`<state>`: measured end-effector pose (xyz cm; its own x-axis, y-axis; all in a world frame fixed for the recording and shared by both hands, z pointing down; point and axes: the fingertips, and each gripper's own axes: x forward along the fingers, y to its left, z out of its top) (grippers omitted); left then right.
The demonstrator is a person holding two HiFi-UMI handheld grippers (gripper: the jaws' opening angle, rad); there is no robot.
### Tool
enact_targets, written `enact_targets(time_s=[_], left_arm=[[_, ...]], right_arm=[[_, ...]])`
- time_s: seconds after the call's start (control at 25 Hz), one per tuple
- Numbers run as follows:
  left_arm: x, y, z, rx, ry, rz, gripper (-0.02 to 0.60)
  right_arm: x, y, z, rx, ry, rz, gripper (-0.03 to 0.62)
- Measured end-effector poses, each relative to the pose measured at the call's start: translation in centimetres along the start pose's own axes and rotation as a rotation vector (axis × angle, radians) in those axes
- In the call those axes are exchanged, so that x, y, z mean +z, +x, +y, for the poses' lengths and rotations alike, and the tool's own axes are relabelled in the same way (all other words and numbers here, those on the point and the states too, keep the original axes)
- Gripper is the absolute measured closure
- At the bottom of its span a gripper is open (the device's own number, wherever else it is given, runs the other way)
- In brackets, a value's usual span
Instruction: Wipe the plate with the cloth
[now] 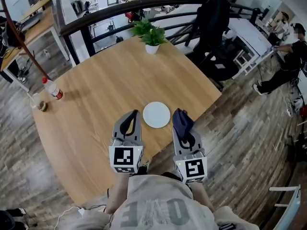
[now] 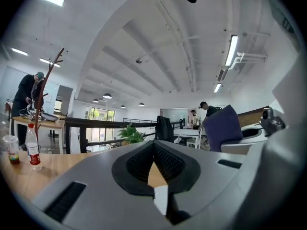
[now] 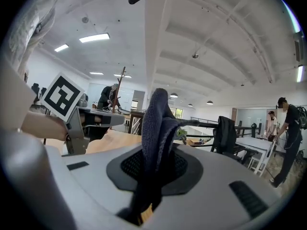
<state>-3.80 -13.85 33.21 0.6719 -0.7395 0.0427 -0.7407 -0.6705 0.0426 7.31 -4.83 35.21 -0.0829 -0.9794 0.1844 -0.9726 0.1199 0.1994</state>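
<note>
A round white plate point(image 1: 156, 114) lies on the wooden table point(image 1: 96, 95), near its front edge. My left gripper point(image 1: 134, 113) hovers just left of the plate, jaws shut with nothing between them point(image 2: 154, 150). My right gripper point(image 1: 181, 115) hovers just right of the plate and is shut on a dark blue cloth point(image 1: 183, 123). The cloth point(image 3: 156, 128) sticks up from between the right jaws and hides their tips. Both grippers point away from me, roughly level. In the left gripper view the cloth point(image 2: 223, 127) shows at the right.
A potted plant point(image 1: 151, 35) stands at the table's far edge. At the left edge are a bottle with a red label point(image 1: 53, 88) and a clear cup point(image 1: 34, 101). A dark railing point(image 1: 144, 8) runs behind the table. A person point(image 1: 288, 56) sits far right.
</note>
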Motion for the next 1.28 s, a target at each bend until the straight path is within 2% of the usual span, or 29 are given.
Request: enact_targets(time_s=[0.12,0.36,0.6,0.76,0.88,0.92,0.96,1.0,1.16,1.28], left_arm=[[-0.2,2.2,1.4,0.026,-0.012,0.023,0.575],[-0.9,4.7,0.4,0.036,0.006,0.06,0.577],[-0.7,5.9,0.1,0.106,0.013,0.081,0.575],[-0.7,7.4,0.7,0.171,-0.098,0.075,0.575],[-2.5,8.6,0.5,0.166,-0.142,0.136,0.575],[-3.5,9.1,0.3,0.151,-0.161,0.168,0.561],[-4.9,9.5,0.3,0.136,-0.193,0.206,0.494],[-6.5,9.9,0.4,0.128,-0.239,0.247,0.429],[-14.7,9.7,1.8,0.196,-0.51,0.414,0.416],[-20.1,8.4,2.4,0.262,-0.638,0.521,0.416]], right_arm=[[0.9,3.1,0.4,0.037,0.017,-0.007,0.534],[0.4,6.6,-0.2,0.115,0.062,-0.022,0.534],[0.1,7.9,-2.5,0.166,0.116,-0.038,0.534],[-0.2,8.2,-4.5,0.187,0.117,-0.039,0.534],[-1.4,8.0,-6.2,0.173,0.13,-0.012,0.534],[-1.8,8.0,-6.7,0.168,0.135,-0.002,0.534],[-2.2,8.0,-7.2,0.164,0.14,0.006,0.534],[-2.6,8.0,-7.5,0.163,0.142,0.012,0.534],[-3.3,8.0,-8.7,0.162,0.139,0.027,0.534],[-3.5,8.4,-9.3,0.163,0.136,0.029,0.534]])
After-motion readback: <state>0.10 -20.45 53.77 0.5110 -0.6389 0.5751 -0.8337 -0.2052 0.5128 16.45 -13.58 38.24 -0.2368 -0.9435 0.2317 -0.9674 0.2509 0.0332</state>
